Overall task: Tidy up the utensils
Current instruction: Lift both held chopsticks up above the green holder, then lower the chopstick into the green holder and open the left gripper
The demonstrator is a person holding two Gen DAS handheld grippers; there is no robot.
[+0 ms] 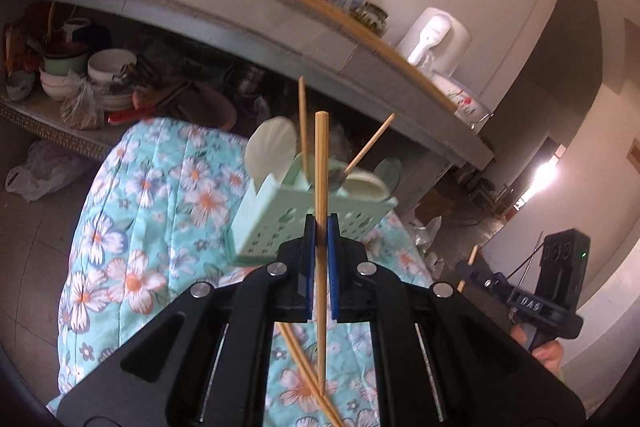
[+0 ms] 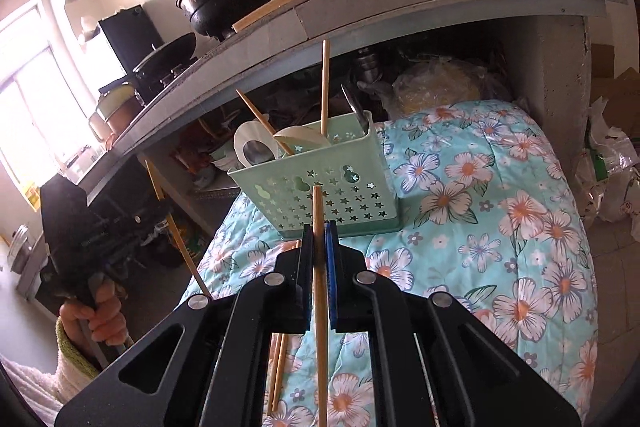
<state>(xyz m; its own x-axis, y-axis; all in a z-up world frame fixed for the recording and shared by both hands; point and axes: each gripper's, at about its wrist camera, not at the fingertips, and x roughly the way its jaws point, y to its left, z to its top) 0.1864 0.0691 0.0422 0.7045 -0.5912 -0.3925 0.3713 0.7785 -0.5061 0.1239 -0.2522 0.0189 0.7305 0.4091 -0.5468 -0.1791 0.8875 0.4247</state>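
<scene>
Each gripper – left, right – is clamped on one slim bamboo chopstick, held upright for dropping into the far mint-green perforated plastic basket

Six chopsticks — one basket.

A surface covered by a turquoise floral quilt carries the things. A pale green perforated utensil basket stands on it near the far edge, and loose wooden chopsticks lie on the quilt nearer the cameras.
</scene>
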